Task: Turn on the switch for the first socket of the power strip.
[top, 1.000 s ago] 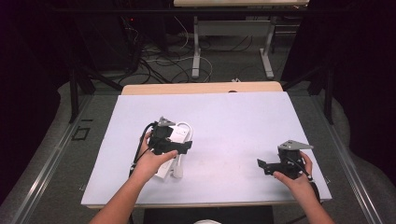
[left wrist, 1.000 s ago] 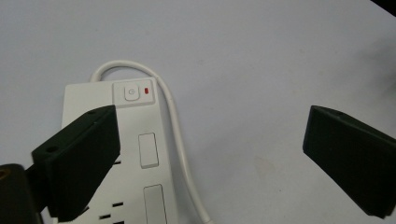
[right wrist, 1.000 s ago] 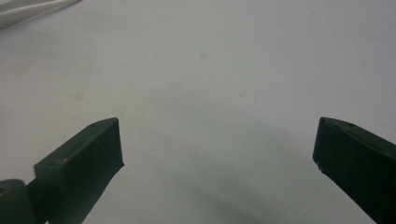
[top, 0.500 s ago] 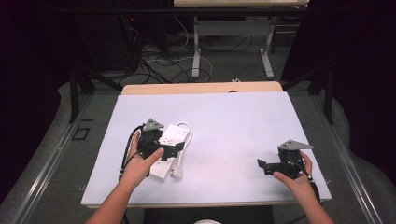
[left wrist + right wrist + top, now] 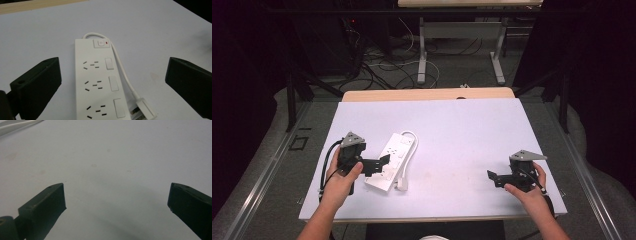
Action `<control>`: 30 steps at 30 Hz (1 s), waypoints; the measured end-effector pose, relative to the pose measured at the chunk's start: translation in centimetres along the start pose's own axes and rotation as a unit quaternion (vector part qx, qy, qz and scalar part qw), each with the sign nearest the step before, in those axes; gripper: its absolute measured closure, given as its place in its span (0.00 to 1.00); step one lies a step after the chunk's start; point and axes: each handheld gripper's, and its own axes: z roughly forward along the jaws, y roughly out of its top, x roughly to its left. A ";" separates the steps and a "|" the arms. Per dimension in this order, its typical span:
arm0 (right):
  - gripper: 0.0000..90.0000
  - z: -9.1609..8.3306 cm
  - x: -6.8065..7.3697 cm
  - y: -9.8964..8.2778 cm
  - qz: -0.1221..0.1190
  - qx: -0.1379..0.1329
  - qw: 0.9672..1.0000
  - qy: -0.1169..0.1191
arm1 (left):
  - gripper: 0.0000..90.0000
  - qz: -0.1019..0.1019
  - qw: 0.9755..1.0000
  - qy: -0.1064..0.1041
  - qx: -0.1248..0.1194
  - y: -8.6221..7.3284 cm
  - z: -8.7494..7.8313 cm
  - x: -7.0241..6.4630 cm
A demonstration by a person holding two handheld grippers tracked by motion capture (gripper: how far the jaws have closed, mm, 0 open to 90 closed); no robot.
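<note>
Room: a dark space with black curtains at the sides; loose cables lie on the grey floor (image 5: 377, 75) beyond the counter, near the legs of a second table (image 5: 462, 35).
Counter: a pale, lavender-white counter (image 5: 462, 130) with a strip of bare wood along its far edge.
Left hand-held gripper: the left hand-held gripper (image 5: 382, 162), seen from above at the left side of the counter, is held low with its black jaws pointing right toward the power strip. In its own view the jaws stand wide apart, one on each side of the strip and gripping nothing (whether a tip touches the strip's edge cannot be told).
Power strip: the white power strip (image 5: 391, 161) lies flat on the counter, left of centre, angled with its switch end away from the person. It has three sockets in a row, each with a switch beside it, and a main button with a small red light at the far end.
Cord: its white cord (image 5: 122, 72) loops from the far end down the right side, ending in a white plug (image 5: 145, 111) beside the near end.
Right hand-held gripper: the right hand-held gripper (image 5: 493, 176) sits near the counter's right front corner, well apart from the strip, jaws wide open over bare surface.
</note>
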 end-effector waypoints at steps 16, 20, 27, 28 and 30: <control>0.01 0.0 0.1 0.0 0.001 0.001 1.000 -0.001 | 0.01 -0.025 0.999 0.020 -0.019 -4.2 -2.2 2.6; 0.01 0.1 0.0 0.0 0.000 0.000 1.000 -0.001 | 0.01 -0.030 0.999 0.030 -0.021 -4.9 -2.4 3.2; 0.01 0.0 0.0 0.0 -0.002 -0.001 1.000 -0.002 | 0.01 -0.042 0.998 0.043 -0.031 -5.9 -2.8 4.3; 0.01 0.0 -0.1 0.0 -0.002 -0.001 1.000 -0.003 | 0.01 -0.042 0.998 0.045 -0.032 -6.0 -2.8 4.4; 0.01 0.0 -0.1 0.0 0.001 -0.001 1.000 -0.001 | 0.01 -0.045 0.997 0.047 -0.033 -6.3 -2.9 4.7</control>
